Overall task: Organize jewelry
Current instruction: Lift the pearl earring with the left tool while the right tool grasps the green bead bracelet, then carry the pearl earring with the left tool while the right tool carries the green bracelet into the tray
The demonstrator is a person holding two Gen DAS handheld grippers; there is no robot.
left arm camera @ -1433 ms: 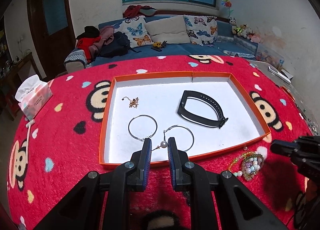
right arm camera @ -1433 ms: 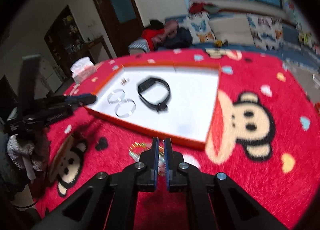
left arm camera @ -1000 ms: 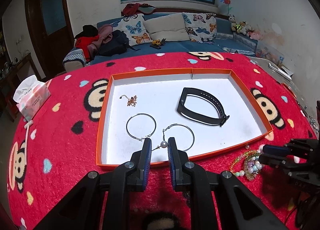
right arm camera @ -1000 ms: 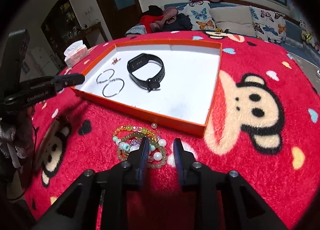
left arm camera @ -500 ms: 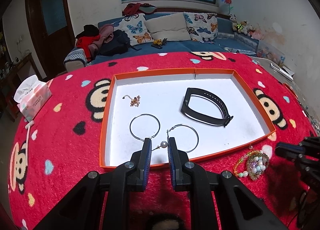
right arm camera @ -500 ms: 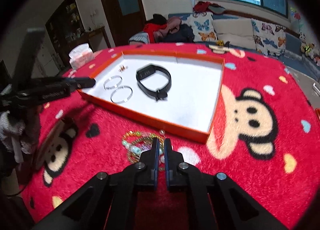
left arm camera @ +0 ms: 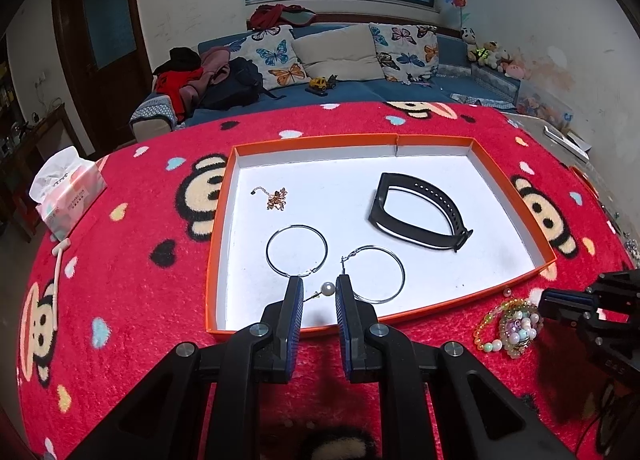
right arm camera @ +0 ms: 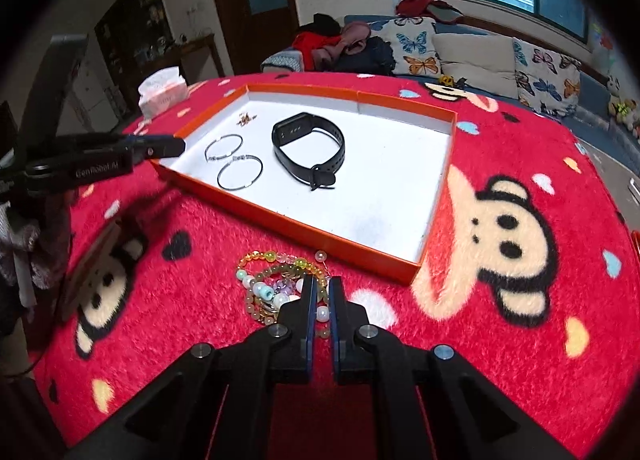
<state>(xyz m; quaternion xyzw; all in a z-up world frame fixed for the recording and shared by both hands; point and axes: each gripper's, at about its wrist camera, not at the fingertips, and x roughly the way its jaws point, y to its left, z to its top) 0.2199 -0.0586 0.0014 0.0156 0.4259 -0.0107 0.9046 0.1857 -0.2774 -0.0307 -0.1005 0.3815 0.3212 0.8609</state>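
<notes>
An orange tray (left arm camera: 216, 228) with a white floor lies on the red monkey-print cloth. In it lie a black wristband (left arm camera: 418, 216), two silver hoop earrings (left arm camera: 297, 250) (left arm camera: 374, 274), a small gold charm (left arm camera: 276, 197) and a pearl stud (left arm camera: 329, 289). My left gripper (left arm camera: 319, 292) is open over the tray's near edge, its fingers either side of the pearl stud. A pile of bead bracelets (right arm camera: 276, 286) lies on the cloth outside the tray; it also shows in the left wrist view (left arm camera: 510, 324). My right gripper (right arm camera: 321, 292) is nearly closed over the beads; a grip is not clear.
A tissue pack (left arm camera: 66, 190) stands at the cloth's left edge, with a white stick (left arm camera: 60, 264) near it. A sofa with butterfly cushions (left arm camera: 340, 56) lies beyond the table. A dark flat object (right arm camera: 96, 264) rests on the cloth left of the beads.
My right gripper opened over the beads, then closed down and stays narrow at them. My left gripper stayed open by the pearl stud with only slight drift.
</notes>
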